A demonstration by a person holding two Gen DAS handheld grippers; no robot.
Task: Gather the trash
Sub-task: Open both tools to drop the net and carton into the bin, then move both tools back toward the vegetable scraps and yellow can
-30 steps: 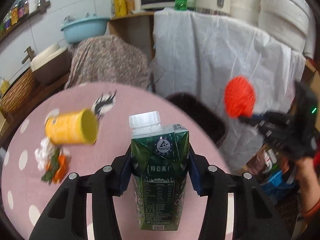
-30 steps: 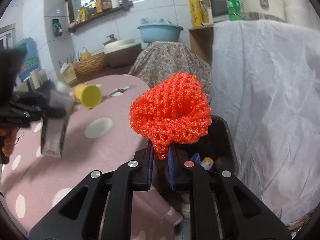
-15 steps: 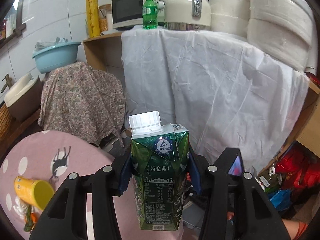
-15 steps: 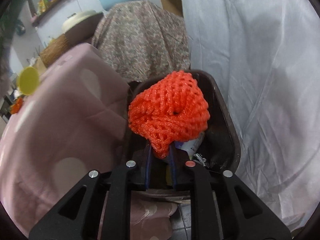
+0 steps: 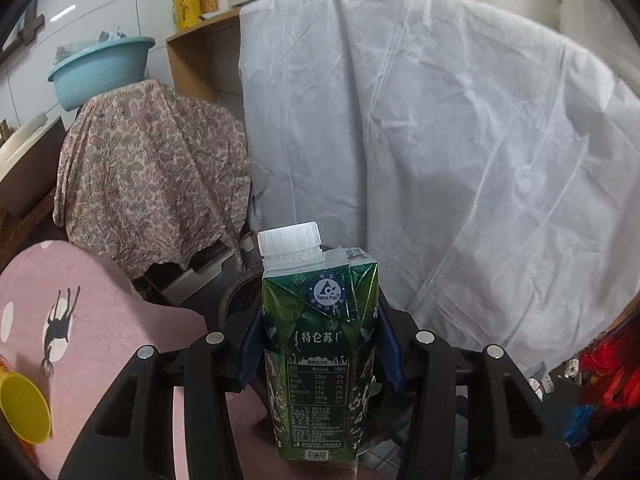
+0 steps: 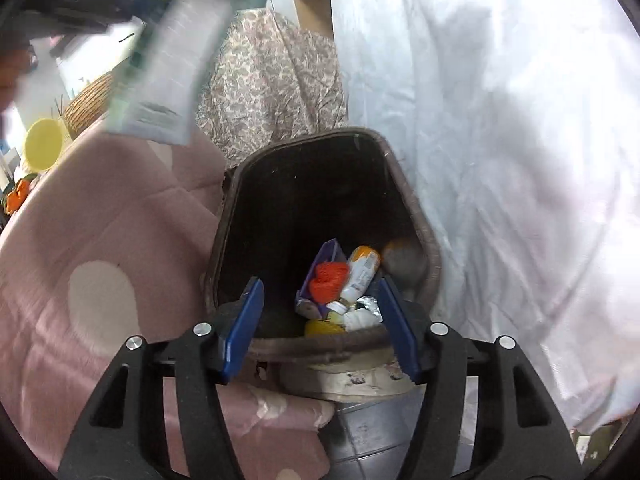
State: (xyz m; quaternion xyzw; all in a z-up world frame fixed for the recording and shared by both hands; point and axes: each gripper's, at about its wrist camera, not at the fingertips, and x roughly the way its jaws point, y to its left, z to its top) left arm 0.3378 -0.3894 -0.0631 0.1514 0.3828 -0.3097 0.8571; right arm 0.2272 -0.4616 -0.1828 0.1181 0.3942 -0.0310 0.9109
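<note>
The left tongs (image 5: pixel 320 354) clamp the green carton (image 5: pixel 320 360) upright, cap uppermost.

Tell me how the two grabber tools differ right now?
The left gripper is clamped on an upright green milk carton; the right gripper holds nothing, its jaws having just opened above the trash bin, where the orange foam net now lies. Both share black frames and blue pads.

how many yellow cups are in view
1: the yellow cup lies on its side on the pink tablecloth, by the left edge of both views. More may be hidden.
</note>
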